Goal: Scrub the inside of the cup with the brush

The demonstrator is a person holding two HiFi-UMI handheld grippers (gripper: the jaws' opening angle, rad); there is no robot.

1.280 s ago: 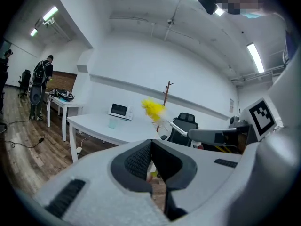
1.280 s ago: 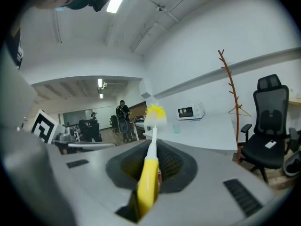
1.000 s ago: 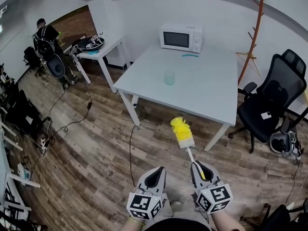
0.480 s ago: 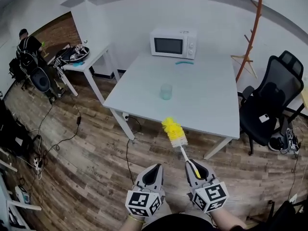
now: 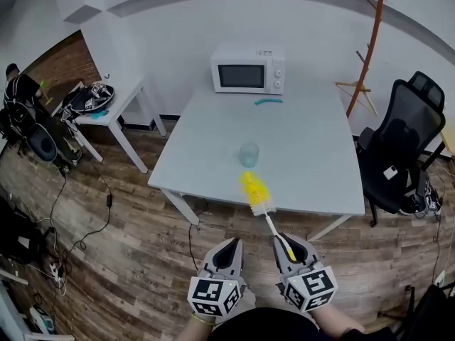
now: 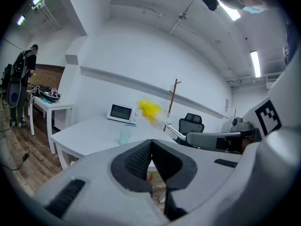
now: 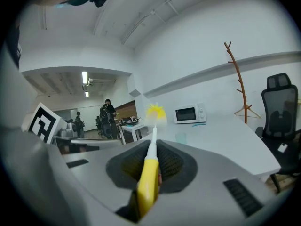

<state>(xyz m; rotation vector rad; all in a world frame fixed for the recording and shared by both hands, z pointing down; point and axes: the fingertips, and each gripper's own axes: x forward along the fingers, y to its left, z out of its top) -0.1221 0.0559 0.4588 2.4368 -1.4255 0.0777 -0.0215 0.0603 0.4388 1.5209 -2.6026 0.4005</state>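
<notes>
A clear, pale green cup (image 5: 249,154) stands upright near the front middle of the white table (image 5: 320,155); it also shows small in the left gripper view (image 6: 124,136) and the right gripper view (image 7: 180,137). My right gripper (image 5: 289,247) is shut on the yellow handle of the brush (image 5: 266,215), whose yellow bristle head (image 5: 253,189) points up toward the table's front edge, short of the cup. The brush (image 7: 150,164) rises from between the jaws in the right gripper view. My left gripper (image 5: 226,251) is shut and holds nothing. Both grippers hang low, in front of the table.
A white microwave (image 5: 247,69) and a small teal object (image 5: 268,101) sit at the table's far end. A black office chair (image 5: 402,148) stands to the right, a wooden coat rack (image 5: 366,41) behind it. A side table (image 5: 99,109) and a person (image 5: 21,94) are at far left. Cables run over the wood floor.
The table and cup have drawn closer and lower in the head view. The brush head now overlaps the table's front edge. Both grippers keep their pose.
</notes>
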